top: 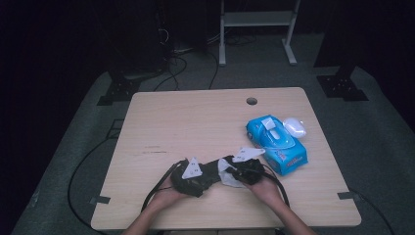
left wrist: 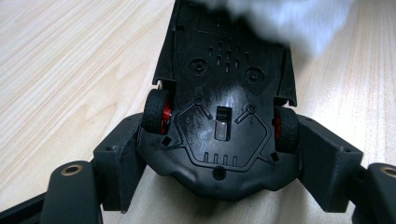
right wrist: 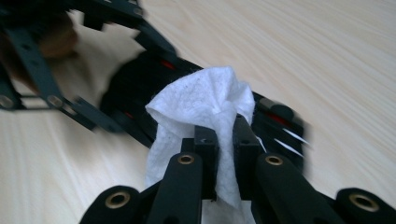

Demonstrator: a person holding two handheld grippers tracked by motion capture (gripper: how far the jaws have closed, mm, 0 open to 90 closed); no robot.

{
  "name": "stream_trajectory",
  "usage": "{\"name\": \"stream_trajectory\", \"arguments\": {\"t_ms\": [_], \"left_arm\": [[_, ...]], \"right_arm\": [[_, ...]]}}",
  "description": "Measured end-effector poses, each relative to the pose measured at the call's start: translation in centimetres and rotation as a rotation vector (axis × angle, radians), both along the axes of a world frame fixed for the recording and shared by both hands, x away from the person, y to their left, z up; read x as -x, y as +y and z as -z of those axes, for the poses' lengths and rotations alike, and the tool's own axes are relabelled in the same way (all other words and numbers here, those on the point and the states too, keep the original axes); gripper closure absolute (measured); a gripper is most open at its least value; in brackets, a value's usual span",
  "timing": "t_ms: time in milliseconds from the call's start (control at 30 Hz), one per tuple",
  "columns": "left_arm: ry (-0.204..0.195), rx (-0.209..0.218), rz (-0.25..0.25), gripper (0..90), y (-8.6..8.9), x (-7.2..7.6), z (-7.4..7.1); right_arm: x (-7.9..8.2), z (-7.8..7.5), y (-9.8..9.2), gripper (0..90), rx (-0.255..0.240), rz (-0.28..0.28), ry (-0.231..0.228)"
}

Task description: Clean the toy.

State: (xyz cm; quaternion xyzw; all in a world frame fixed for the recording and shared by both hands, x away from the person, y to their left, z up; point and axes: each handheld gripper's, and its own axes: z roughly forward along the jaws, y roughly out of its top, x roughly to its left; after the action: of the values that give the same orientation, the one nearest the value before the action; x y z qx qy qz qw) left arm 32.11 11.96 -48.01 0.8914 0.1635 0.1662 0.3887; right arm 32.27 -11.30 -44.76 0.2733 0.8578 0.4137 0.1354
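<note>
Black plastic fills the left gripper view: a toy car (left wrist: 219,121) lies belly-up between the jaws of the left gripper (left wrist: 219,154), its flat underside with screw holes, slots and a small switch facing the camera. Both jaws press on the car's flanks just behind the two black wheels with red hubs (left wrist: 161,114), so the car is clamped across its width. Its far end runs under a blurred white wipe (left wrist: 285,18) at the top of that view.

Seen from the right gripper view, the right gripper (right wrist: 224,140) has its jaws drawn tight together on the wipe (right wrist: 205,100); the cloth bunches into a rounded pad above the tips and hangs down between and beside them. That pad rests against the dark body of the car (right wrist: 140,88), which looks smeared with motion, and the linkage of the other gripper (right wrist: 42,79) shows beyond it.

From the high view, both hands come in over the near edge of the pale wooden table (top: 195,117), a little right of its middle. The left gripper (top: 193,178) and the right gripper (top: 247,171) meet there, with the car (top: 210,171) and the wipe (top: 226,174) between them. Towards the right edge lies a blue wipes packet (top: 279,144) with its white flap up, and a small white object (top: 295,127) sits just beside its far end
</note>
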Motion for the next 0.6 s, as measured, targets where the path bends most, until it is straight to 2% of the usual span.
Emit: {"name": "stream_trajectory", "arguments": {"t_ms": [200,267,333,400,467,600], "left_arm": [[-0.006,-0.002,-0.001,24.3,-0.1,0.1,0.0],[0.000,-0.001,-0.002,24.3,-0.1,0.1,0.0],[0.005,0.005,-0.007,24.3,0.1,0.0,0.0],[0.010,0.007,-0.011,24.3,0.2,-0.1,0.0],[0.010,0.006,-0.011,24.3,0.2,-0.1,0.0],[0.008,0.006,-0.008,24.3,0.3,-0.1,0.0]], "right_arm": [[-0.2,0.2,4.7,83.6,-0.010,-0.112,0.027],[-0.3,0.3,6.0,83.6,-0.018,-0.150,0.054],[-0.3,0.4,6.9,83.6,-0.013,-0.166,0.054],[-0.7,0.3,6.9,83.7,-0.021,-0.163,0.062],[-1.0,0.2,6.3,83.6,-0.018,-0.138,0.046],[-2.2,-0.1,3.9,83.5,-0.032,-0.027,0.011]]}}
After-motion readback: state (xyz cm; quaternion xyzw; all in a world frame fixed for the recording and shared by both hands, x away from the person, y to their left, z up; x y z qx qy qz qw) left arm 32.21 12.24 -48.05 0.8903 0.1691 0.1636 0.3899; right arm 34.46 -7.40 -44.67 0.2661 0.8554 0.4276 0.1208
